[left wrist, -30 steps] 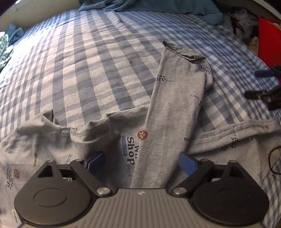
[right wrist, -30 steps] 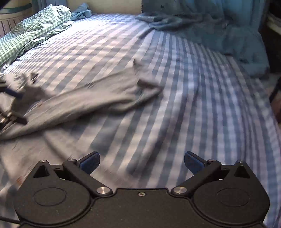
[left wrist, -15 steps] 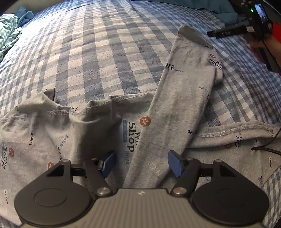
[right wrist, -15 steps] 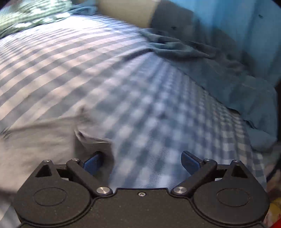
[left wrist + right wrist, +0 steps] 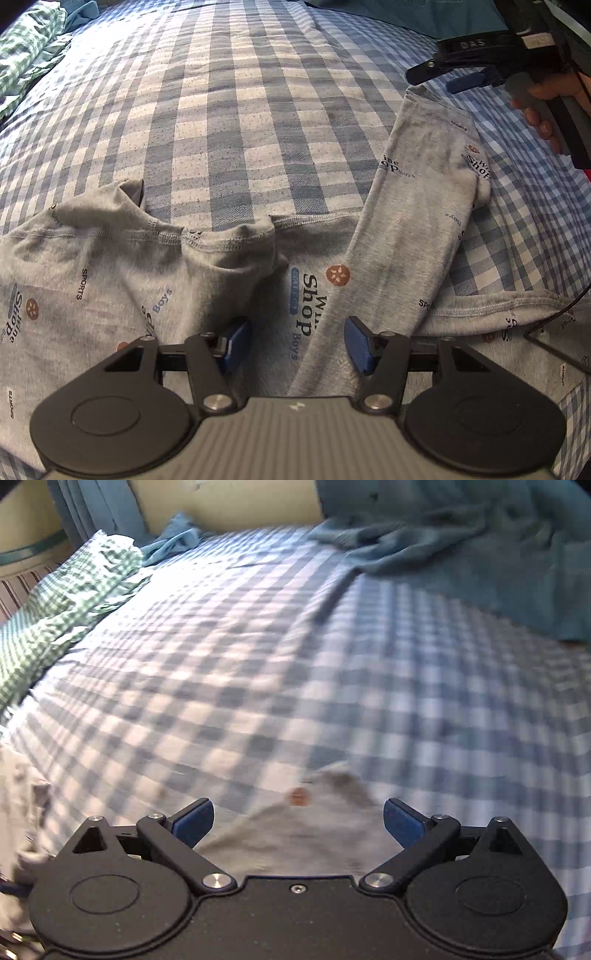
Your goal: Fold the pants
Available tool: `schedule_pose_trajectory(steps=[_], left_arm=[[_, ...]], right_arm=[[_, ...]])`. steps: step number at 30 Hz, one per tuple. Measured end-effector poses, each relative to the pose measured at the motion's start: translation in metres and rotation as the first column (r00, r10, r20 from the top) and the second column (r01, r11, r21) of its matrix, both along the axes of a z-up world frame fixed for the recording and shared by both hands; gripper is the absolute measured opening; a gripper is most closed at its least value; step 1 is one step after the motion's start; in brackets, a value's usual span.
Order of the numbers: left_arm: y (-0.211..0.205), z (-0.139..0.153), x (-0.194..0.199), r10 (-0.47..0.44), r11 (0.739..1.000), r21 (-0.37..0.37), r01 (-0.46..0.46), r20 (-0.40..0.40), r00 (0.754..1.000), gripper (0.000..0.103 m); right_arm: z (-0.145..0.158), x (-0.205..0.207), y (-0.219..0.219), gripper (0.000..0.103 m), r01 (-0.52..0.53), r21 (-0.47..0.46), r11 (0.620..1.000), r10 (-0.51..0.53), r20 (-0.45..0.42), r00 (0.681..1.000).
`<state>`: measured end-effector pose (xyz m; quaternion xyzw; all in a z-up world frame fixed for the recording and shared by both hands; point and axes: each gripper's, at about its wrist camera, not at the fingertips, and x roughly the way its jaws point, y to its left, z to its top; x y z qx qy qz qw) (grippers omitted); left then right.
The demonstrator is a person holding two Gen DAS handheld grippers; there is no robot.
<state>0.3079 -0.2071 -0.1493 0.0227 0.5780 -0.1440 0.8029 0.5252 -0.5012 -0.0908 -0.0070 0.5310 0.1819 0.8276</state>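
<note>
surface: blue checked bedsheet (image 5: pixel 229 122) | grey pants (image 5: pixel 417 229) on it | left tool (image 5: pixel 297 341) closing over pants | right tool (image 5: pixel 297 821) spread

Blue checked sheet (image 5: pixel 236 110) spread ahead of both grippers, covering the bed. Green checked cloth (image 5: pixel 62 602), crumpled, far ahead and left of the right gripper; also at the far left in the left wrist view. Teal blanket (image 5: pixel 461 542) heaped far ahead and to the right, lying on the sheet. Small teal cloth (image 5: pixel 173 541) bunched beside the green one. Cream wall (image 5: pixel 229 502) beyond. Black cable (image 5: pixel 554 325) looped right of the left gripper.
</note>
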Motion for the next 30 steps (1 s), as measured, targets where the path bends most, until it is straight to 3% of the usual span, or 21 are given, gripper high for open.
schedule_pose_trajectory(steps=[2,5,9,10,11,12,13,17,22,26,30], left_arm=[[-0.001,-0.001,0.005,-0.011,1.0,-0.011,0.01,-0.016,1.0,0.049],[-0.004,-0.003,0.01,-0.04,0.999,-0.012,0.04,-0.043,0.998,0.045],[-0.013,-0.004,0.013,-0.085,0.996,0.01,0.086,-0.079,0.993,0.045],[-0.016,-0.003,0.011,-0.101,0.994,0.024,0.103,-0.074,0.992,0.037],[-0.019,-0.003,0.011,-0.119,0.992,0.031,0.121,-0.071,0.99,0.018],[-0.022,-0.003,0.01,-0.13,0.99,0.041,0.133,-0.071,0.989,0.011],[-0.025,-0.001,0.009,-0.132,0.989,0.054,0.136,-0.066,0.989,0.009],[-0.029,0.007,0.001,-0.131,0.988,0.082,0.133,-0.032,0.991,0.001],[-0.032,0.04,-0.024,-0.191,0.977,0.112,0.182,0.082,0.978,0.0],[-0.037,0.071,-0.055,-0.298,0.95,0.153,0.271,0.195,0.934,0.0],[-0.045,0.088,-0.09,-0.428,0.899,0.235,0.37,0.284,0.858,0.0]], right_arm=[[-0.009,0.011,0.015,0.085,0.062,-0.013,0.998,-0.063,-0.065,0.996],[-0.026,0.026,0.031,0.066,0.132,-0.137,0.982,-0.15,-0.128,0.98],[-0.033,0.029,0.045,0.056,0.14,-0.233,0.962,-0.167,-0.103,0.98],[-0.031,0.028,0.047,0.05,0.142,-0.237,0.961,-0.168,-0.095,0.981],[-0.029,0.027,0.047,0.029,0.152,-0.234,0.96,-0.177,-0.089,0.98],[-0.026,0.026,0.043,0.008,0.172,-0.22,0.96,-0.196,-0.092,0.976],[-0.023,0.023,0.038,0.003,0.203,-0.194,0.96,-0.225,-0.101,0.969],[0.001,-0.001,0.01,0.0,0.323,-0.076,0.943,-0.328,-0.069,0.942],[0.064,-0.062,-0.022,0.0,0.391,0.058,0.919,-0.394,0.047,0.918],[0.123,-0.126,-0.05,0.0,0.407,0.106,0.907,-0.42,0.153,0.895],[0.159,-0.204,-0.081,0.0,0.436,0.129,0.891,-0.454,0.233,0.86]])
